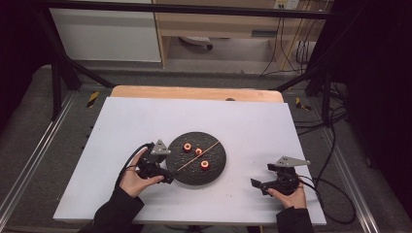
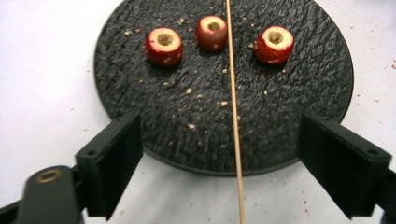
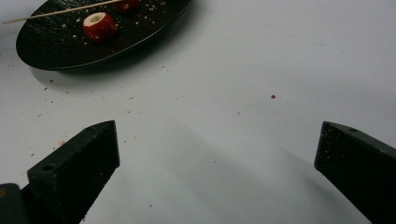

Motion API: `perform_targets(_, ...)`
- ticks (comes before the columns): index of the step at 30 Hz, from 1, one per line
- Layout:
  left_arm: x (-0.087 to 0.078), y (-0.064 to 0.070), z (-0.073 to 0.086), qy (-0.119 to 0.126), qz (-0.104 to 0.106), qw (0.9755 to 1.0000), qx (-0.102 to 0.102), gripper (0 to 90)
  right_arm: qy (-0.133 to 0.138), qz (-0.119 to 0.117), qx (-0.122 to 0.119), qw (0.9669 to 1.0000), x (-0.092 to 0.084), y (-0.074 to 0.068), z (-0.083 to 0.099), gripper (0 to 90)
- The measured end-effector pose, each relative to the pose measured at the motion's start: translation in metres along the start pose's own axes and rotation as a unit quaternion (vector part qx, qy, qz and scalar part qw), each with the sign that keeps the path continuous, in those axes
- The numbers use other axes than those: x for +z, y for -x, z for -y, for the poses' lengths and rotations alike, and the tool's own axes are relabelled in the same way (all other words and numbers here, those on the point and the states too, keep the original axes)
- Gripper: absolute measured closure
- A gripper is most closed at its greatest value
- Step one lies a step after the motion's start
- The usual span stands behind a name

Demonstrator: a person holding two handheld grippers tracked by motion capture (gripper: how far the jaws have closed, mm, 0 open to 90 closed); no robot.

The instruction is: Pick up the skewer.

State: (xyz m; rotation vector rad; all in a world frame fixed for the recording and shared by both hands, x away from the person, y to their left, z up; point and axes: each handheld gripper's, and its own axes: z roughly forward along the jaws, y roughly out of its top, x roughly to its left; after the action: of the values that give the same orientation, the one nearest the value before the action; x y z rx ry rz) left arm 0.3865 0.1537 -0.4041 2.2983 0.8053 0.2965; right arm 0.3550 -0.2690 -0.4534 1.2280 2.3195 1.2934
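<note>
Straddling the thin wooden skewer (image 2: 235,140) at the round black plate's (image 2: 140,79) near edge, left tongs (image 2: 233,163) gape, ungripped — light, snappable; pinch its overhanging end.

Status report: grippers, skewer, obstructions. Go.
Left gripper open, straddling skewer at plate edge. Right gripper open, over bare table. Three cored fruits beyond, nothing blocking.

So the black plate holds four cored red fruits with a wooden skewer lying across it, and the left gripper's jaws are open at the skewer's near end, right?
Not quite: the black plate holds three cored red fruits, not four, as the left gripper view shows. The rest stands: the wooden skewer lies across the plate, and the left gripper has its jaws open at the skewer's near end.
</note>
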Motion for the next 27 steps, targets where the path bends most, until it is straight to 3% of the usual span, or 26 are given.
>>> perform_targets(11, 0.019, 0.003, -0.014, -0.027, -0.006, 0.9996, 0.009, 27.7, -0.002, 0.000, -0.001, 1.0000, 0.000, 0.000, 0.000, 0.6)
perform_targets(19, 0.029, 0.006, -0.021, -0.055, -0.004, 0.9983, 0.021, 47.9, -0.003, -0.001, 0.000, 1.0000, 0.000, 0.000, 0.000, 0.7)
perform_targets(27, 0.035, 0.007, -0.024, -0.076, 0.005, 0.9969, 0.018, 65.3, -0.003, -0.002, -0.001, 1.0000, 0.000, 0.000, 0.000, 0.7)
